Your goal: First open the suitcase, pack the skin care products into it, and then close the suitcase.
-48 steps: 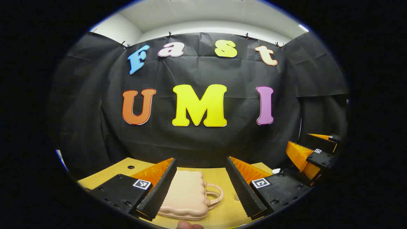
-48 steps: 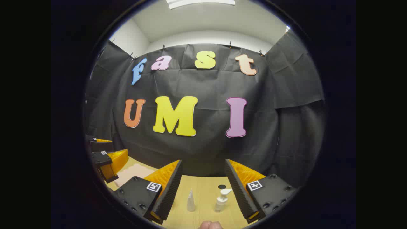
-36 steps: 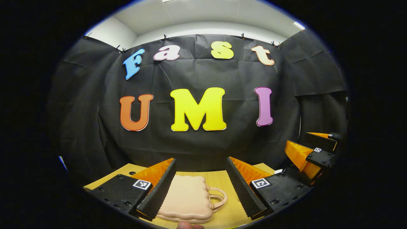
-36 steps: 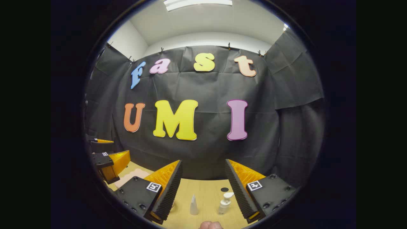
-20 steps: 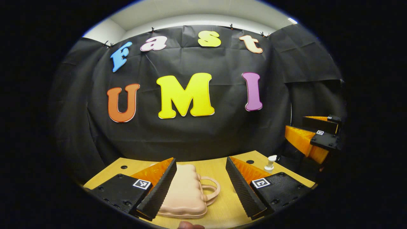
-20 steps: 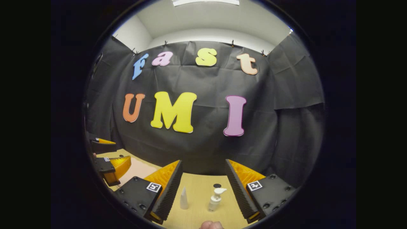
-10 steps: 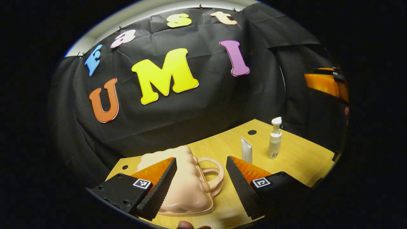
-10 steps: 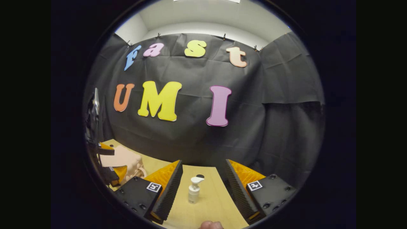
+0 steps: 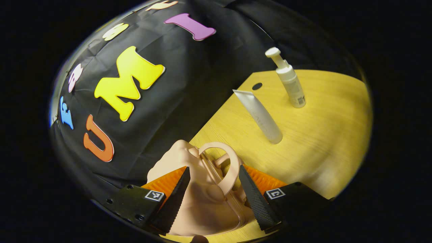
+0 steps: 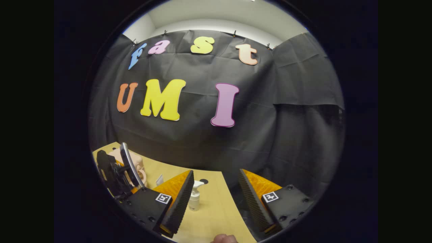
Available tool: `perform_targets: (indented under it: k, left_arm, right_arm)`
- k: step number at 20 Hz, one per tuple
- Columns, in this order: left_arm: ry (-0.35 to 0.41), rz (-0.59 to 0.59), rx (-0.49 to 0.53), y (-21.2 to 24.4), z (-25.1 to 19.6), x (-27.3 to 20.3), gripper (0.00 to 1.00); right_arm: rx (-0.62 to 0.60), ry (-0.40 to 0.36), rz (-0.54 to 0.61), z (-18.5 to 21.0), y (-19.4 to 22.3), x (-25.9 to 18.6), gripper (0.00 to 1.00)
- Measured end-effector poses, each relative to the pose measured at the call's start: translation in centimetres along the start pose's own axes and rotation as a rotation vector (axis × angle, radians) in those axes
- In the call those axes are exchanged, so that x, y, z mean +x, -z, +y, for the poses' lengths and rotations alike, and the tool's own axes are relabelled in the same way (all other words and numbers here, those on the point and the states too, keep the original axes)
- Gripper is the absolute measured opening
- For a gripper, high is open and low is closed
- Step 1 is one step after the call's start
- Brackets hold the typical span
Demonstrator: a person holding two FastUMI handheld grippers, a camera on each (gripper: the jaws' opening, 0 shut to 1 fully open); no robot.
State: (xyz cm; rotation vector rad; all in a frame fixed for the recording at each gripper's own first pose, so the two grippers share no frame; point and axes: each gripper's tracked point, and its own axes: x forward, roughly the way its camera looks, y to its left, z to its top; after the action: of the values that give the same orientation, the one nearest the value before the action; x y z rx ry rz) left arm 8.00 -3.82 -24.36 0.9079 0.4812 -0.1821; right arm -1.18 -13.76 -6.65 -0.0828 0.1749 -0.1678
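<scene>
Suitcase point(image 9: 202, 202) half behind left claw point(image 9: 212, 199)

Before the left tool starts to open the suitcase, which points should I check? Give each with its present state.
1. Left tool straddles the suitcase at its handle: ok.
2. Fingers pressing on the suitcase: cannot tell.
3. Suitcase lid opened: not ok, shells together.
4. Tube and pump bottle upright, apart from the suitcase: ok.
5. Right tool open, holding nothing: ok.

The suitcase point(image 9: 202, 202) looked like smooth, glossy plastic; the table point(image 9: 324, 128) was matt wood grain; the wall point(image 10: 202, 141) creased matt cloth.
</scene>
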Motion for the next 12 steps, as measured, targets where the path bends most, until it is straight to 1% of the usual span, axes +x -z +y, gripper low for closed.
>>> perform_targets:
  k: [3,4,5,6,7,8,9,10,11,12]
  left_arm:
    - [-0.006,0.046,0.08,0.4,-0.5,0.8,0.91]
    - [-0.02,0.054,0.089,0.4,-0.6,1.0,0.88]
    - [-0.015,0.073,0.101,0.5,-0.8,1.3,0.86]
    - [-0.019,0.091,0.118,0.5,-0.5,1.7,0.81]
    - [-0.008,0.107,0.137,0.6,-0.7,2.2,0.79]
    - [0.0,0.124,0.152,0.7,-1.0,2.7,0.71]
    - [0.013,0.138,0.161,0.9,-1.4,3.1,0.65]
    - [0.02,0.158,0.174,1.0,-1.5,3.3,0.57]
    - [0.037,0.179,0.173,1.3,-1.7,3.5,0.52]
    - [0.051,0.196,0.164,1.7,-2.0,3.6,0.43]
  right_arm:
    - [0.019,0.019,0.013,-1.1,0.4,0.6,0.79]
    - [0.023,0.019,0.021,-1.3,0.8,0.8,0.79]
    - [0.021,0.012,0.029,-1.1,0.9,1.0,0.79]
    - [0.018,0.011,0.031,-1.0,1.1,1.1,0.79]
    - [0.018,0.007,0.029,-0.9,0.9,1.1,0.79]
    - [0.02,0.003,0.023,-0.8,0.8,0.9,0.79]
    - [0.022,-0.002,0.017,-0.6,0.6,0.9,0.79]
    - [0.024,-0.008,0.015,-0.2,0.7,0.8,0.79]
    - [0.024,-0.01,0.018,-0.1,0.8,0.7,0.78]
    - [0.028,-0.012,0.019,0.1,0.9,0.5,0.79]
